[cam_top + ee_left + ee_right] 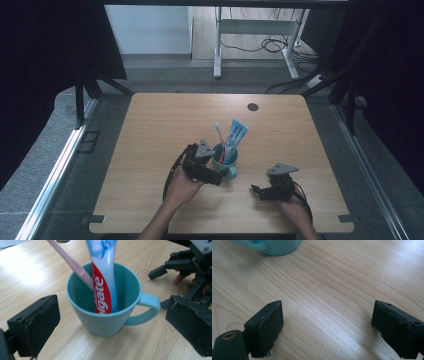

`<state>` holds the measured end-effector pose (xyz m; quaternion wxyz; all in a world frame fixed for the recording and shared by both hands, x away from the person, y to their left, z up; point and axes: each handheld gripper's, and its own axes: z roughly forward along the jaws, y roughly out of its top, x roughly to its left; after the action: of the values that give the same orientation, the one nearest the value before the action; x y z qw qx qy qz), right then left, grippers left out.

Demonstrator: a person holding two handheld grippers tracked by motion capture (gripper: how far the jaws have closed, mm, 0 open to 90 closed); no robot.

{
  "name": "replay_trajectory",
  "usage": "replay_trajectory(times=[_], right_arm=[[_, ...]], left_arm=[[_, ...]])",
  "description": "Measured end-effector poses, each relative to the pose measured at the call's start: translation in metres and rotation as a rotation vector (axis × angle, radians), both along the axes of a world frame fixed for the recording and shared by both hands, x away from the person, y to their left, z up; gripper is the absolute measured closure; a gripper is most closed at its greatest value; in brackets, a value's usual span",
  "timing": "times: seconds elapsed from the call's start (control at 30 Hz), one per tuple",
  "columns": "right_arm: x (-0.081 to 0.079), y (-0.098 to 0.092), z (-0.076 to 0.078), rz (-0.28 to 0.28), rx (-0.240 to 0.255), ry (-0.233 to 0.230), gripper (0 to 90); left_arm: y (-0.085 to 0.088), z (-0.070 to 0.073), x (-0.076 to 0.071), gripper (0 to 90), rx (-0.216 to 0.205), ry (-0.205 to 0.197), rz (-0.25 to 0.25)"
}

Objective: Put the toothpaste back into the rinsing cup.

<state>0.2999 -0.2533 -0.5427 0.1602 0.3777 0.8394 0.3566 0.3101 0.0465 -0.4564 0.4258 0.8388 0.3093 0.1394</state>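
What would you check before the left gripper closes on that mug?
1. Left gripper open wide: ok.
2. Mug sits between its jaws: ok; one jaw stands on each side, neither touching.
3. Mug upright on the table: ok.
4. Toothpaste and toothbrush stand inside the mug, above jaw level: ok.
5. Handle out of the jaw's path: not ok; it points toward one jaw.
6. Right gripper open, holding nothing, apart from the mug: ok.

White lettering "lgate", cut off below by the teal mug's (105, 322) rim, runs up the red band of the toothpaste tube (103, 285) standing inside that mug
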Motion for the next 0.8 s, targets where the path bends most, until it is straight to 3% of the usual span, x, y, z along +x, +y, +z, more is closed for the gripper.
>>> replay_trajectory(times=[0.3, 0.8], right_arm=[[0.000, 0.000, 0.000, -0.001, 0.001, 0.000, 10.5], [0.000, 0.000, 0.000, -0.001, 0.001, -0.001, 10.5]], left_arm=[[0.012, -0.010, -0.012, 0.0, 0.017, -0.009, 0.006], [0.032, -0.035, -0.029, 0.0, 0.034, 0.019, 0.029]])
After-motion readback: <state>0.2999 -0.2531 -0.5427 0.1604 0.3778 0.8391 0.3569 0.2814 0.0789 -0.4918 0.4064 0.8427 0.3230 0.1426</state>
